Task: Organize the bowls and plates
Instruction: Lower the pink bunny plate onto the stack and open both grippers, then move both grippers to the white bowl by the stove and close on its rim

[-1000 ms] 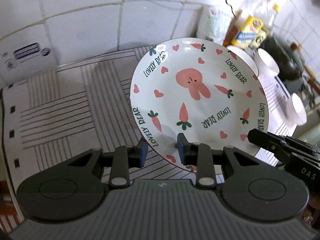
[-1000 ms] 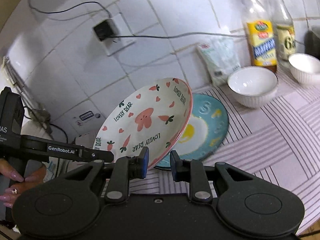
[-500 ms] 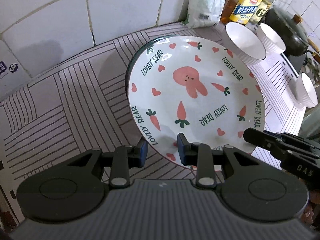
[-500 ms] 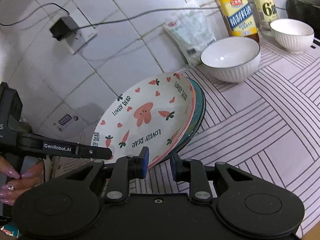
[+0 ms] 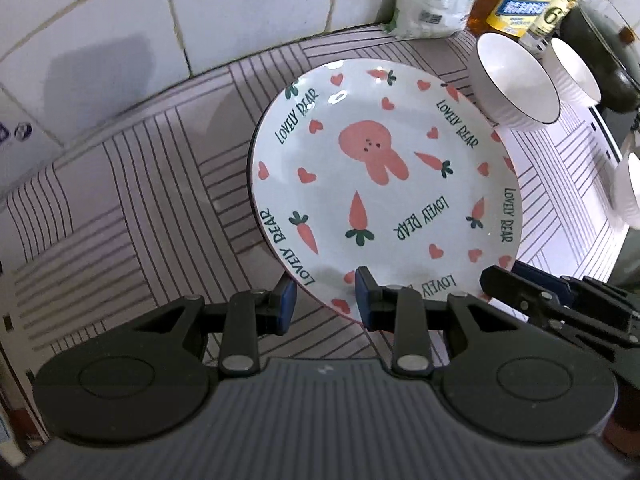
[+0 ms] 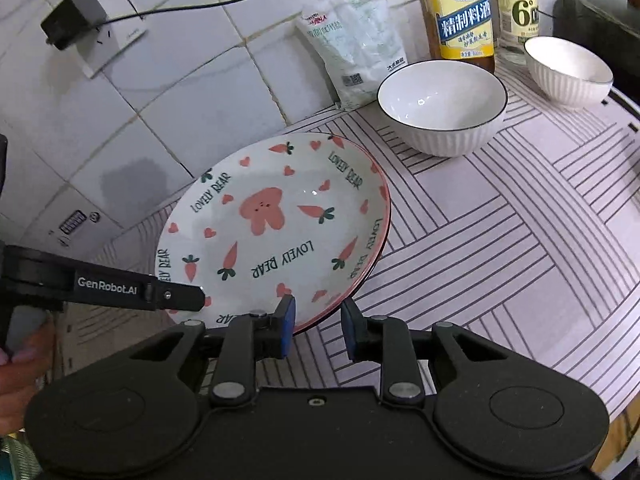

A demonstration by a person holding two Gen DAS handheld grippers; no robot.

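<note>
Striped counter (image 6: 500, 248); both grippers angled down, flanking rabbit plate (image 5: 384, 184).

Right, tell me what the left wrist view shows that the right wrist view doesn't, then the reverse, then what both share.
Only the left wrist view: a third white bowl at the right edge, and the right gripper at the plate's rim.

Only the right wrist view: a wall socket with a black plug, and the left gripper's arm reaching onto the plate.

Both: the rabbit-and-carrot plate low over the striped mat, with a dark rim showing beneath it, two white ribbed bowls, a white bag and bottles.
</note>
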